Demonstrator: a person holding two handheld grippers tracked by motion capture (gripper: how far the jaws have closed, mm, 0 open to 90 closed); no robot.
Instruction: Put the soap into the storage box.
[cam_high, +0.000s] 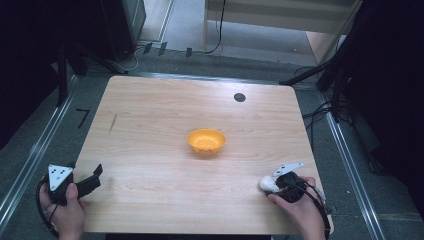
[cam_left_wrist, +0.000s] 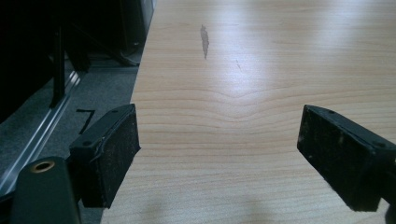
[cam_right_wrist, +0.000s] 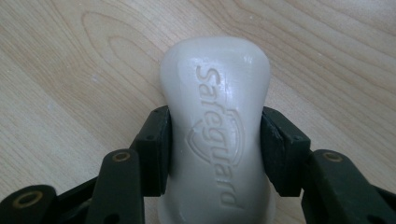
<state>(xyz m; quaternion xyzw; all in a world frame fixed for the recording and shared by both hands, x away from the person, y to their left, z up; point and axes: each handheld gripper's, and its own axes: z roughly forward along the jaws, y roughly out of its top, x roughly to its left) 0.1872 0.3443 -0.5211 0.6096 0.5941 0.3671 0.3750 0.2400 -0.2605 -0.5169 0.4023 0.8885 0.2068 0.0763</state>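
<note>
On the pale wood-grain table (cam_high: 165, 125), right tongs (cam_right_wrist: 215, 144) clamped around a smooth, waisted white soap bar (cam_right_wrist: 217, 93); left tongs (cam_left_wrist: 219, 154) agape.

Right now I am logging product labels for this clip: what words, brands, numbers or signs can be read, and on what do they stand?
"Safeguard": embossed along the top face of the white soap bar, with a shield outline pressed around the middle letters.
A black angular mark like a "7" on the grey floor left of the table: tape or a sign, not clearly a numeral.
Nothing else readable.
</note>
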